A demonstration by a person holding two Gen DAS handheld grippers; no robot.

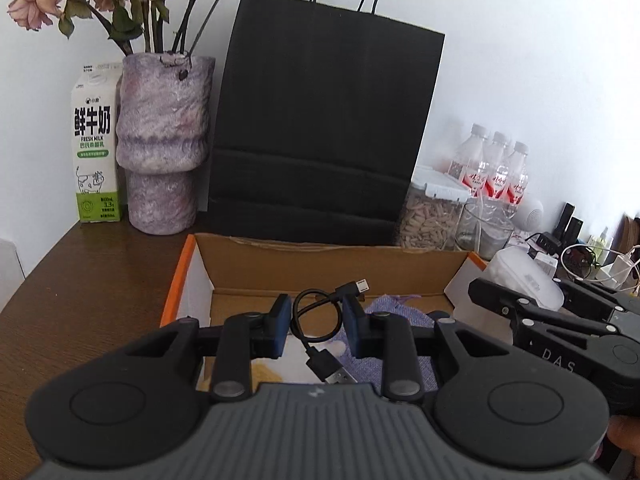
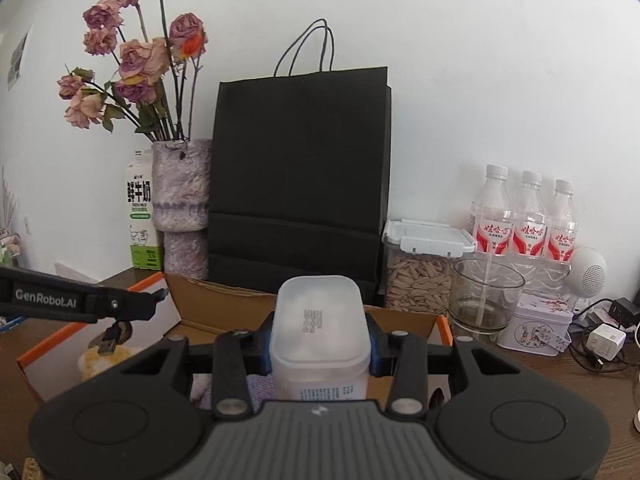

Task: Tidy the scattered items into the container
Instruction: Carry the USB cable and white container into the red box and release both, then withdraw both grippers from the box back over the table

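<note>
My left gripper (image 1: 316, 322) is shut on a coiled black USB cable (image 1: 320, 344), whose plug hangs down over the open cardboard box (image 1: 320, 258) with orange edges. A purple cloth (image 1: 396, 312) lies inside the box. My right gripper (image 2: 320, 344) is shut on a white translucent plastic tub (image 2: 320, 320), held above the box's (image 2: 224, 300) near side. In the left wrist view the right gripper (image 1: 484, 286) and its tub (image 1: 524, 276) hover at the box's right edge. In the right wrist view the left gripper (image 2: 160, 296) reaches in from the left, the cable's plug (image 2: 109, 340) dangling under it.
Behind the box stand a black paper bag (image 2: 300, 180), a purple vase (image 2: 184, 208) of dried roses and a milk carton (image 2: 140, 208). To the right are a seed jar (image 2: 420, 280), a glass (image 2: 486, 296), three water bottles (image 2: 528, 220), a tin (image 2: 536, 324) and chargers (image 2: 606, 340).
</note>
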